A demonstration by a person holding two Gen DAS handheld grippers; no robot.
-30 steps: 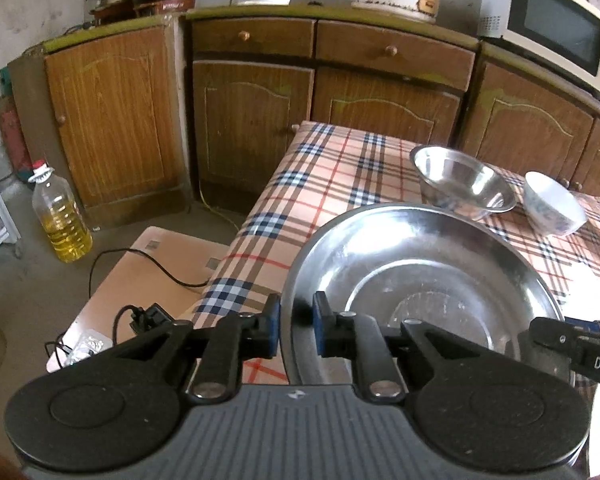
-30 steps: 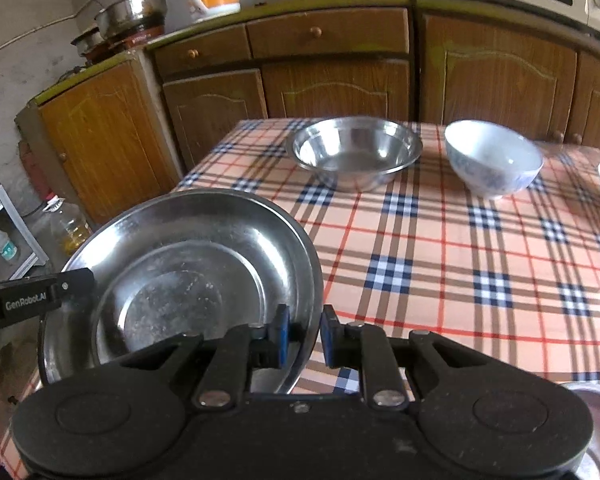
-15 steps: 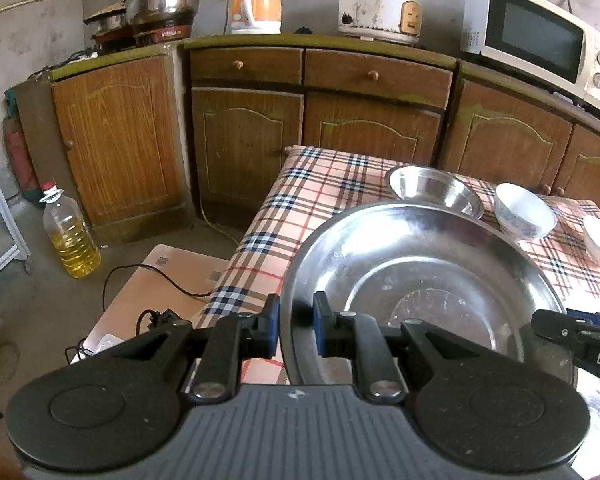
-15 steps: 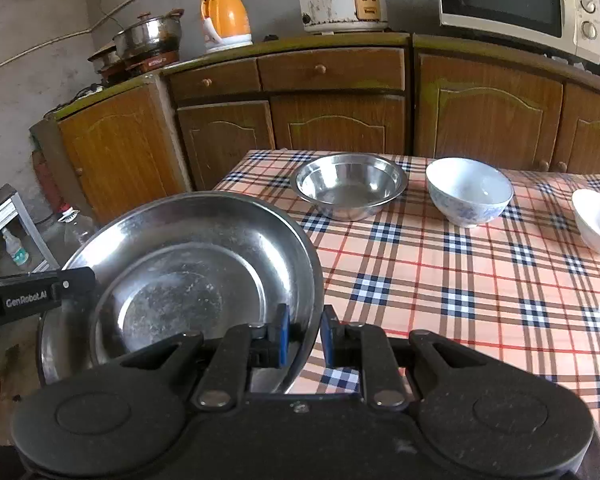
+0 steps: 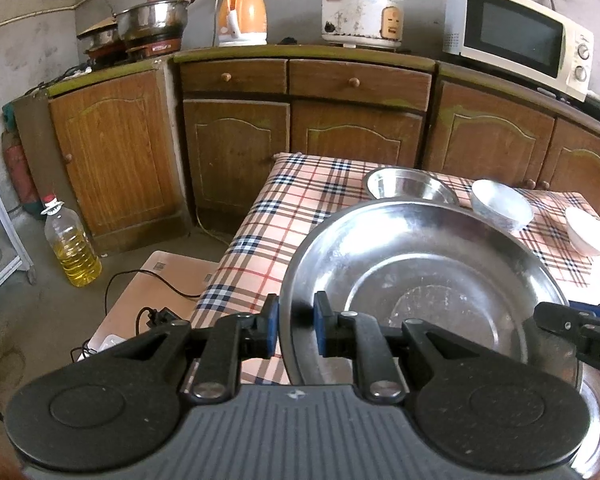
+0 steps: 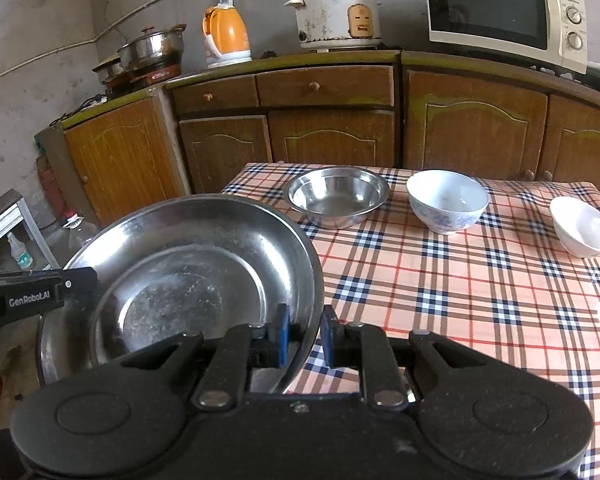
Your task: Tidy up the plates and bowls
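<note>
A rustic kitchen: wooden cabinets (image 6: 332, 136) run along the far wall, carrying a microwave (image 6: 504, 12), a rice cooker (image 6: 336, 16) and an orange kettle (image 6: 224, 36); in front stands a desk (image 6: 460, 280) under a checked cloth. The left hand-held gripper (image 5: 296, 328) is clamped on the rim of a large steel basin (image 5: 428, 276) at about 9 o'clock of the basin, one jaw inside and one outside the wall. The right hand-held gripper (image 6: 303, 334) is likewise closed on the opposite rim, near 3 o'clock. The basin hangs between the two, apparently clear of the desk at its near left corner. At 12 o'clock on the desk sit a smaller steel bowl (image 6: 336, 198), a patterned white bowl (image 6: 446, 200) and, toward 2 o'clock, a plain white bowl (image 6: 584, 226), each apart from the others.

Handling, as judged: the basin is stiff, thin-walled and probably light, but its polished metal looks slippery, so paired rim grips at opposite sides suit it and level carriage matters. The white bowls look ceramic and fragile.

Hidden: the basin's underside and near rim lie behind the gripper bodies, so its clearance above the cloth cannot be confirmed. A second shiny rim at the left view's lower right edge is cut off.
</note>
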